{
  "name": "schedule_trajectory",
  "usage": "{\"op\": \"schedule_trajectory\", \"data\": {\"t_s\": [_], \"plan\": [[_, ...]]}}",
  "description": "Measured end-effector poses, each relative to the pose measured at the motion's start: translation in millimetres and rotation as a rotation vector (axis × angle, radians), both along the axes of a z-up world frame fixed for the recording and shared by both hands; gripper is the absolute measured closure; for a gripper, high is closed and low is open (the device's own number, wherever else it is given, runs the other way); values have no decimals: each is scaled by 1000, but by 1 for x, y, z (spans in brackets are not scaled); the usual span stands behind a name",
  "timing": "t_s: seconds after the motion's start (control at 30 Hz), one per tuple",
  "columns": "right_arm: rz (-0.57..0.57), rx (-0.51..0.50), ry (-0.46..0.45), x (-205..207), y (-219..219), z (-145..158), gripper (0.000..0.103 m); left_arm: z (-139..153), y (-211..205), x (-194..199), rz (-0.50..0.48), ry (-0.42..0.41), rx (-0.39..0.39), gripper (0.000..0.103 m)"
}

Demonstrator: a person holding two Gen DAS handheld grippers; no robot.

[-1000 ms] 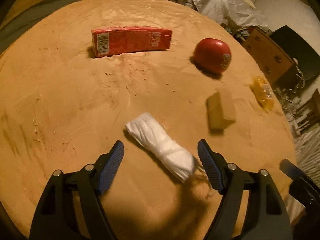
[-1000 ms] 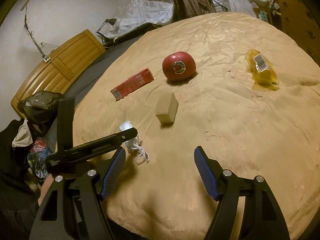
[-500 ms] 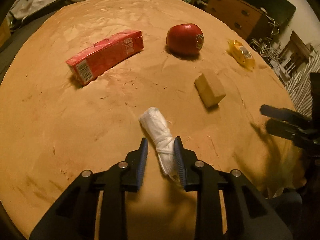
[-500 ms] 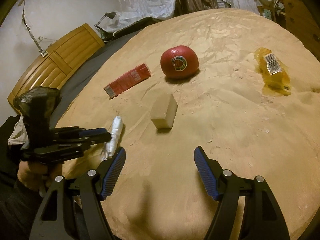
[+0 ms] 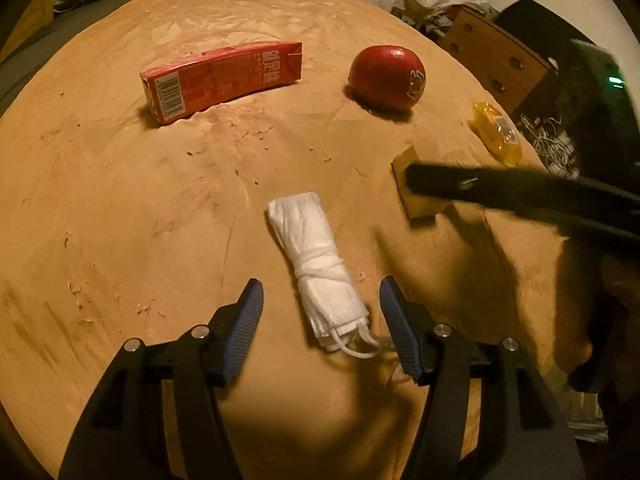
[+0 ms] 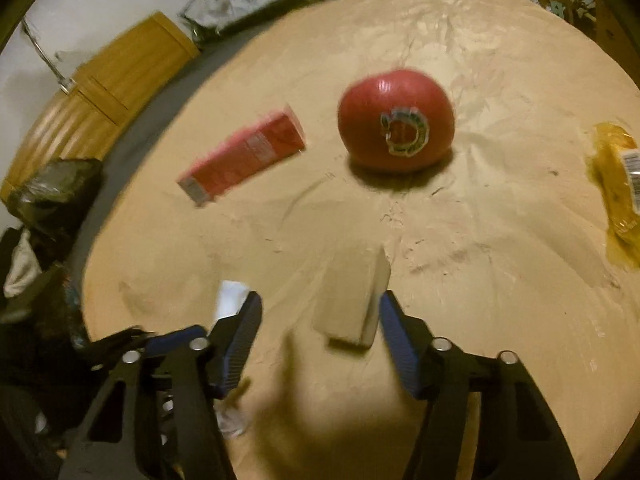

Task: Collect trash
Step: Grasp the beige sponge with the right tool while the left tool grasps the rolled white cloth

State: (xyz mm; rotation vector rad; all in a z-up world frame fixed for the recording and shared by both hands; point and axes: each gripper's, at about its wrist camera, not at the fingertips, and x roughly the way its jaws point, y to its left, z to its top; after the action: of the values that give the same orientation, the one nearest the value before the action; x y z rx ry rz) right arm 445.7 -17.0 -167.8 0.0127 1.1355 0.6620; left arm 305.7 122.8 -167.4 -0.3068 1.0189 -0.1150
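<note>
tissue roll (image 5: 316, 264) is lying between the two fingers of my left hand-held gripper (image 5: 320, 312), and that is the relation everything is turning on. its long axis is running almost straight away from me, tilted a little to the left at the far end, so the blue pads are standing on either side of its near, string-tied half. my left hand-held gripper is spread wide, with neither pad touching the roll; the loose white string at the near end is trailing toward the right pad.

taking the roll as the landmark: the red carton (image 5: 220, 80) is lying beyond it to the left, the red apple (image 5: 386, 76) beyond it to the right, the tan block (image 5: 416, 196) just to its right, and the yellow wrapper (image 5: 496, 132) farther right near the edge of the surface (image 5: 120, 220).

my right hand-held gripper (image 6: 320, 332) is also spread, and it is straddling the tan block (image 6: 352, 300), whose long axis is likewise pointing away from me. in that blurred view the roll is showing only as a white patch behind the left finger.

i am judging that the left is nearer to the roll and needs only to squeeze across its short width.
</note>
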Motion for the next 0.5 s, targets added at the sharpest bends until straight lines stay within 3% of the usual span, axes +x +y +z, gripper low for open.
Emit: {"op": "schedule_trajectory", "data": {"t_s": [0.1, 0.23, 0.33, 0.5], "plan": [[0, -99, -64, 0, 6, -7, 72, 1, -5, 3, 13, -7, 14, 40], [3, -95, -122, -19, -12, 7, 74, -1, -9, 12, 50, -16, 54, 40], [44, -150, -170, -47, -24, 20, 74, -3, -19, 17, 62, -25, 136, 40], [107, -250, -143, -76, -35, 0, 74, -7, -35, 14, 72, -49, 282, 47]]}}
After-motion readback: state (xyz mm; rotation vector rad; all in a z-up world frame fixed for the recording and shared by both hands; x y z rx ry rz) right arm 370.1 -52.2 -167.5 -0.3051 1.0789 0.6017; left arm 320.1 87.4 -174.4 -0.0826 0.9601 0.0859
